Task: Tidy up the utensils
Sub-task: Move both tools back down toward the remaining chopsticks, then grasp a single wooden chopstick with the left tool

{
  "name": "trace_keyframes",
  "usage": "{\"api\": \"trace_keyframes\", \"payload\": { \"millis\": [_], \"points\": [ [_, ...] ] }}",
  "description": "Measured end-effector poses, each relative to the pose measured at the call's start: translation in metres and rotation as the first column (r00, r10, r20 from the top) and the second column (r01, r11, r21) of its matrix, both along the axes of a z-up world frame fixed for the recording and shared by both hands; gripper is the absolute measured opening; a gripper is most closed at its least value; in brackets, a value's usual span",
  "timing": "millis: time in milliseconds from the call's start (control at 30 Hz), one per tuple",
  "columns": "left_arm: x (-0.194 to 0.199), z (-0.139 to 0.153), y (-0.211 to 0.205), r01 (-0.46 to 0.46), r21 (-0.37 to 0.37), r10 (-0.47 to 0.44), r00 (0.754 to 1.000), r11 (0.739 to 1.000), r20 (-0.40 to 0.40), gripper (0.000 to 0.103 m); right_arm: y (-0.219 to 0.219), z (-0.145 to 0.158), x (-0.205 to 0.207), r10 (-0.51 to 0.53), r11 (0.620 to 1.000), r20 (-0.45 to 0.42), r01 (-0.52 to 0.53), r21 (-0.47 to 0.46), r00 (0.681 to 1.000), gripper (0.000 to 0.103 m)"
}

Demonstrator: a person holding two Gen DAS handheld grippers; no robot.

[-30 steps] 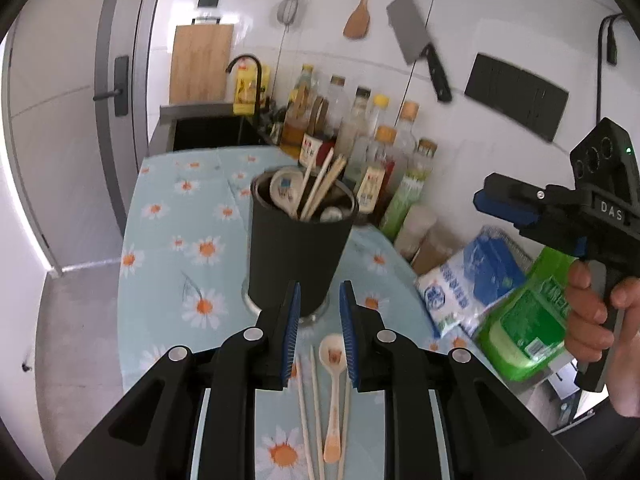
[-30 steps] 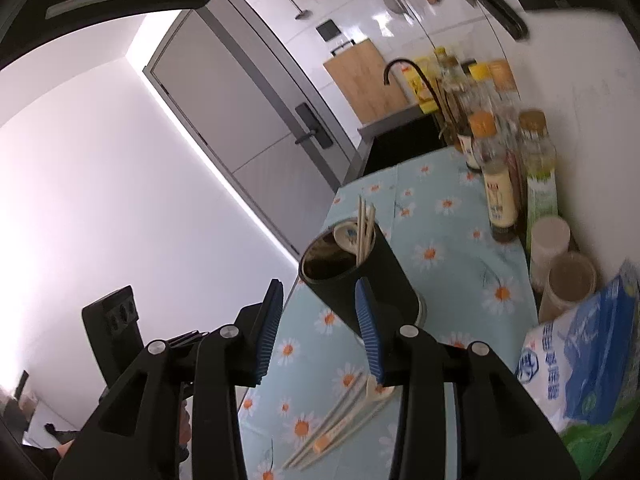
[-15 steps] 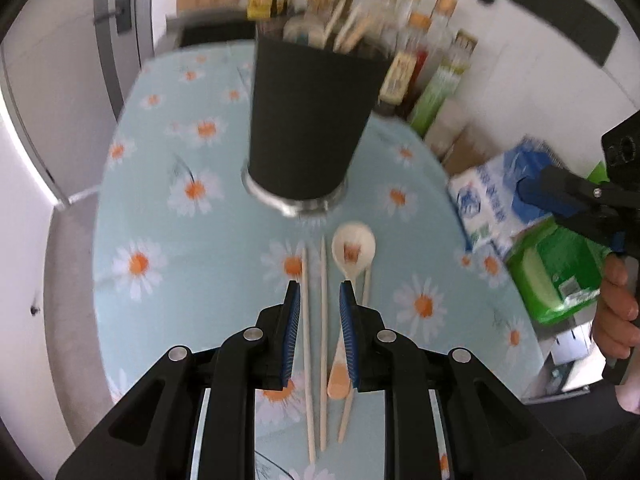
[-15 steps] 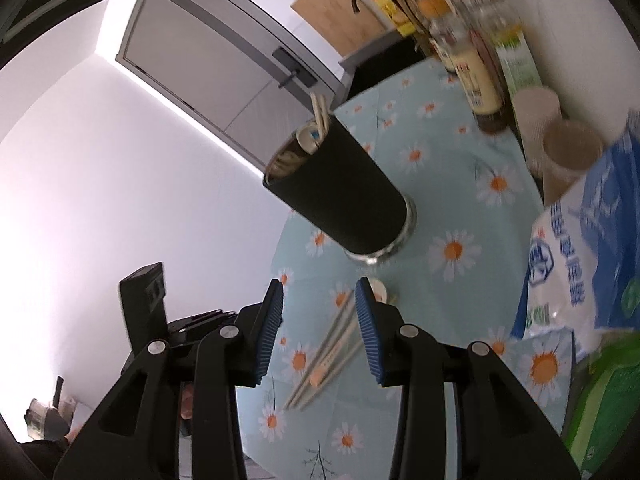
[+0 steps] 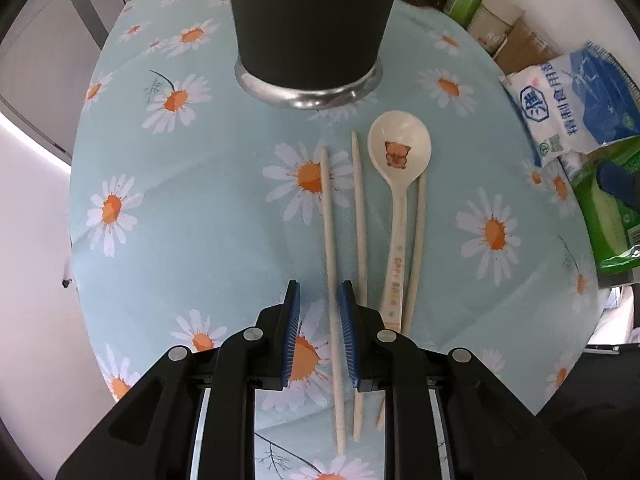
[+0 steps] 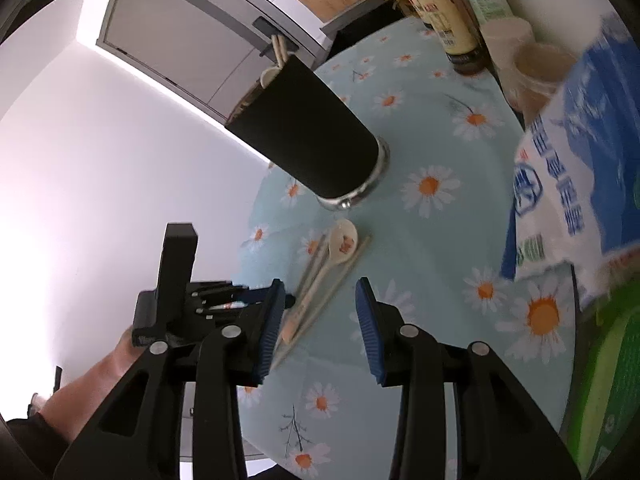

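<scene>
**A:** ok so where was the stuff left lying? Anything picked up?

**B:** Nothing was lifted. Three chopsticks and a spoon [image 5: 400, 152] were laid side by side on the daisy tablecloth [image 5: 192, 208], just in front of the black utensil holder [image 5: 308, 20]. The leftmost chopstick [image 5: 329, 216] was straddled by the left gripper [image 5: 318, 320], jaws parted with small gaps on both sides, so it wasn't pinched. A second chopstick [image 5: 360, 208] was seen just outside the right-hand finger, and the third chopstick [image 5: 418, 232] was tucked against the spoon's handle.

**A:** and the right one?

**B:** The right gripper [image 6: 320, 312] was held spread wide, above the cloth and nearer than the pile, nothing between its pads. More chopsticks and a spoon were seen poking out of the holder's top in that view. A salt bag [image 5: 568, 96] and some bottles [image 6: 452, 12] were parked along the wall side.
</scene>
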State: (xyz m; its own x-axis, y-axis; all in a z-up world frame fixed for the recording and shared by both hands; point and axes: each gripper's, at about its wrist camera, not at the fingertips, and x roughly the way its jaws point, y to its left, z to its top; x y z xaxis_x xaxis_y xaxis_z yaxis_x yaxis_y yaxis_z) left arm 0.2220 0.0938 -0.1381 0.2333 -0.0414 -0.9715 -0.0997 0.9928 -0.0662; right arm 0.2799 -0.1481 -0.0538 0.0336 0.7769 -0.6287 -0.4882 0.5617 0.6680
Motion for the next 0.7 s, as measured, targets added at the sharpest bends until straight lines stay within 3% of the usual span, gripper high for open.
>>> {"api": "trace_keyframes", "payload": {
  "millis": [300, 433, 500, 700],
  "points": [
    [0.031, -0.002, -0.009, 0.002, 0.016, 0.000, 0.994, 1.000, -0.106, 0.019, -0.009, -0.011, -0.005, -0.003, 0.999, -0.064, 0.006, 0.044, 0.998, 0.039],
    [0.042, -0.001, -0.013, -0.007, 0.022, 0.009, 0.994, 1.000, -0.108, 0.018, -0.013, -0.015, -0.004, -0.039, 0.998, -0.081, 0.043, 0.045, 0.996, 0.039],
    [0.039, -0.001, -0.013, 0.000, 0.051, 0.006, 0.995, 0.999, -0.102, 0.011, -0.013, -0.018, -0.001, -0.048, 0.997, -0.102, 0.053, 0.048, 0.994, 0.039],
    [0.042, 0.002, -0.003, -0.046, -0.002, 0.046, 0.996, 0.999, -0.077, 0.004, -0.006, -0.019, 0.001, -0.068, 0.997, -0.117, 0.072, 0.023, 0.991, 0.039]
  ]
}}
